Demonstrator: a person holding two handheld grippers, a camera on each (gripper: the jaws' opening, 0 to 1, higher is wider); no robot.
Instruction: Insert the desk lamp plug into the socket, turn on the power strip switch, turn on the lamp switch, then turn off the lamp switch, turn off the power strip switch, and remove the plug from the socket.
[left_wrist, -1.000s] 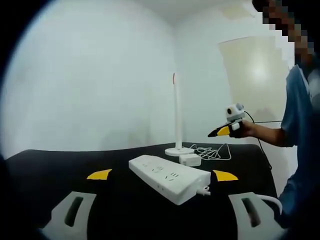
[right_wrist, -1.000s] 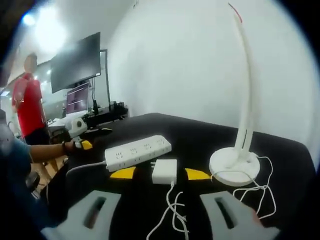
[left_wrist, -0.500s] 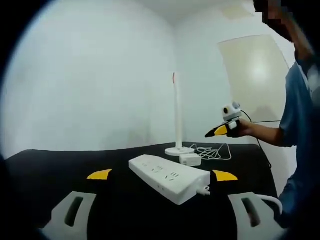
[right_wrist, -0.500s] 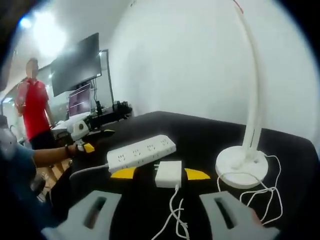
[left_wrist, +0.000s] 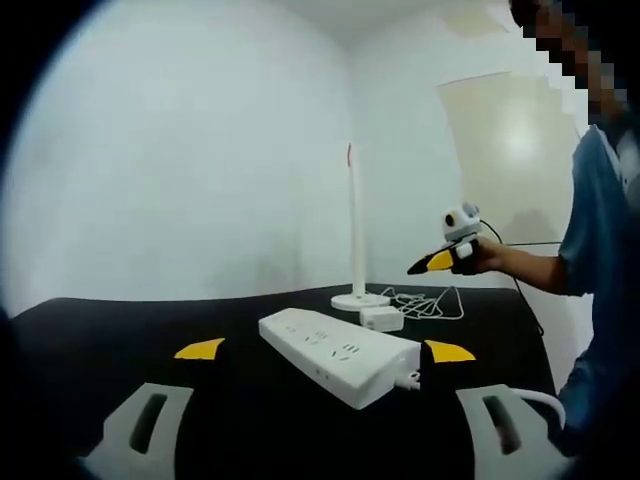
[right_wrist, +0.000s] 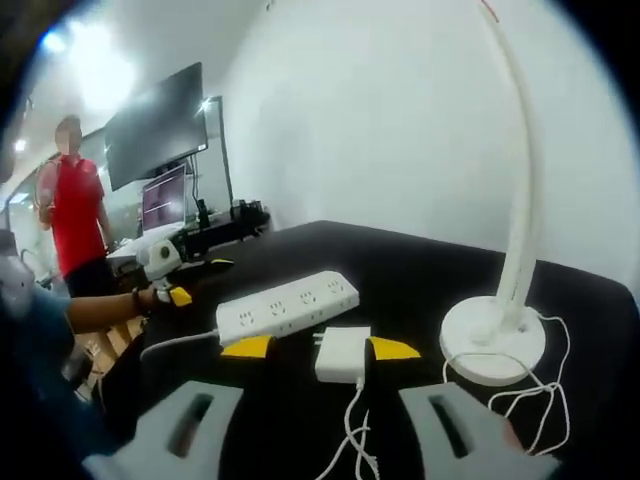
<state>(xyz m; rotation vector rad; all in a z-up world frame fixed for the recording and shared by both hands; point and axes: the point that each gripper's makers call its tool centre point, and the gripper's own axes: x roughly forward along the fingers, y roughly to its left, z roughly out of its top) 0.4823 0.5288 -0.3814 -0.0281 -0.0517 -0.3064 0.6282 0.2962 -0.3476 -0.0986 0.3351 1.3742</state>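
Holding our right gripper low over the black table, jaws spread with nothing between them, we have the white plug adapter lying between the yellow tips, not yet pinched. Its cord trails back toward us, and that is our first worry: closing on the cord or on one corner of the block would, we judge, let it twist or skid away. Just past the adapter lies the power strip, apart from it, every socket bare as far as we can tell, so nothing is plugged in. A tilted adapter would likely jam its prongs against the socket face and shove the strip along the cloth.

Our left gripper is also spread and empty, framing the near end of the power strip without touching it; we think it should brace the strip first. Farther off, the desk lamp stands upright on its round base, loose cord coiled beside it, easy to snag. Beyond, a monitor and a person in red stand by a far desk.
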